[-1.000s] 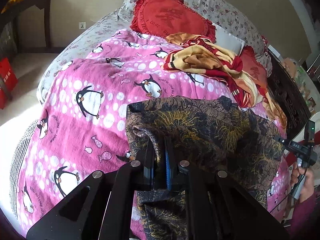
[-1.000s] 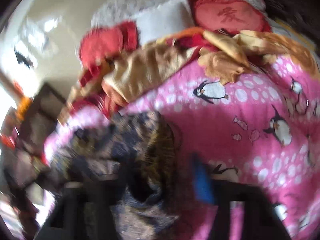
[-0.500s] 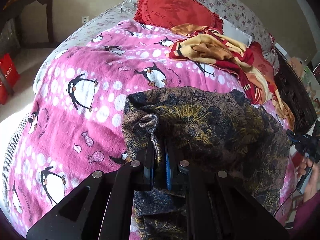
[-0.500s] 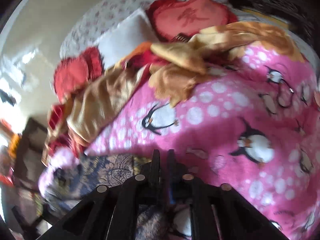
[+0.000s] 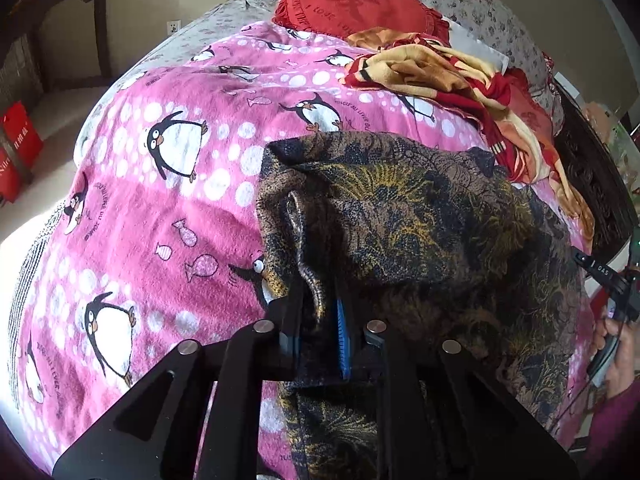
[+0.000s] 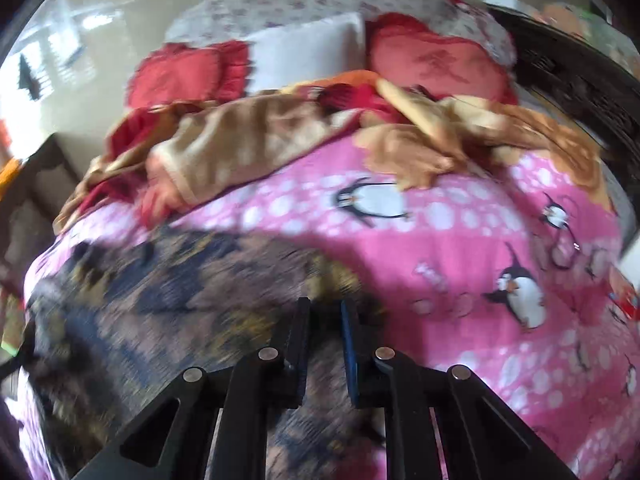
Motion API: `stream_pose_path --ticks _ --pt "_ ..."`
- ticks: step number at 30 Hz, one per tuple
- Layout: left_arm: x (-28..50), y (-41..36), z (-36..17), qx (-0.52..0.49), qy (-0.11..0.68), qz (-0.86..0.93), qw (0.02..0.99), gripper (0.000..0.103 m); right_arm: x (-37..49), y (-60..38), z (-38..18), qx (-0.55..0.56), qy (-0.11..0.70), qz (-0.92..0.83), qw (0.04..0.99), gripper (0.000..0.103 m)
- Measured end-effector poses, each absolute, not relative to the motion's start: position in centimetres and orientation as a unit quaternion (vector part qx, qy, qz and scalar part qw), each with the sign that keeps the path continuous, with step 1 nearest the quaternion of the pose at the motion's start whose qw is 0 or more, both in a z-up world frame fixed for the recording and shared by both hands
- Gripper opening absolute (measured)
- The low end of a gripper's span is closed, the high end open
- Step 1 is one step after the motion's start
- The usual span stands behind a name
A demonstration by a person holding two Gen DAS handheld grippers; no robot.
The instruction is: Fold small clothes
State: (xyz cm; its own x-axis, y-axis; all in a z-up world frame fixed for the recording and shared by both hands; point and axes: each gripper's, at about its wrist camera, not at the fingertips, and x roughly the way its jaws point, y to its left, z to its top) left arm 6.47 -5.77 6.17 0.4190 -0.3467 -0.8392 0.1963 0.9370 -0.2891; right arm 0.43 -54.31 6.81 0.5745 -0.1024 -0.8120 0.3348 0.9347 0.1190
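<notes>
Both black two-finger grippers' jaws have just been opening: the left gripper [image 5: 318, 320] is parting around a hem fold, the right gripper [image 6: 324, 328] is standing slightly apart over the dark gold-patterned floral garment [image 5: 420, 216], now lying on the pink penguin-print blanket [image 5: 168, 184]. Lifting away carelessly risks snagging and undoing the fold.

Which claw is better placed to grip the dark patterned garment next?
Left, probably. The left claw, jaws just opening, has a ridge of the garment between them; the right claw, also opening, looks empty.
</notes>
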Motion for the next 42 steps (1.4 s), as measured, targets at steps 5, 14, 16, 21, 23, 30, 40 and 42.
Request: stream_pose_path --ticks 5,14,16,21,23,30,40,42 --pt "4.5 -5.0 8.1 -0.067 0.474 -0.162 0.863 0.056 -3.8 -53.5 9.3 0.168 0.440 -0.064 0.880 0.034" --pt "3.7 -8.4 4.2 -0.007 0.510 -0.156 0.846 0.057 -8.6 -50.5 3.9 0.187 0.505 -0.031 0.842 0.009" --pt "3.3 -8.3 4.4 -0.018 0.506 -0.155 0.848 0.057 -9.5 -50.6 4.7 0.173 0.490 -0.041 0.854 0.008" --pt "2.7 -8.5 5.1 -0.029 0.506 -0.155 0.848 0.059 -9.9 -51.3 4.4 0.145 0.493 -0.082 0.854 0.007" --pt "2.3 -8.3 5.7 -0.034 0.502 -0.161 0.849 0.059 -10.2 -51.3 4.8 0.142 0.488 -0.090 0.857 0.007" --pt "1.8 -6.5 5.4 -0.055 0.511 -0.148 0.845 0.059 -11.5 -54.6 4.0 0.193 0.483 -0.124 0.845 0.000" --pt "-2.5 -4.9 7.3 -0.043 0.495 -0.158 0.853 0.059 -17.0 -49.3 8.2 0.168 0.485 -0.033 0.857 0.055" --pt "-4.0 -4.8 7.1 -0.045 0.504 -0.169 0.846 0.059 -18.3 -48.5 7.7 0.168 0.504 -0.018 0.847 0.055"
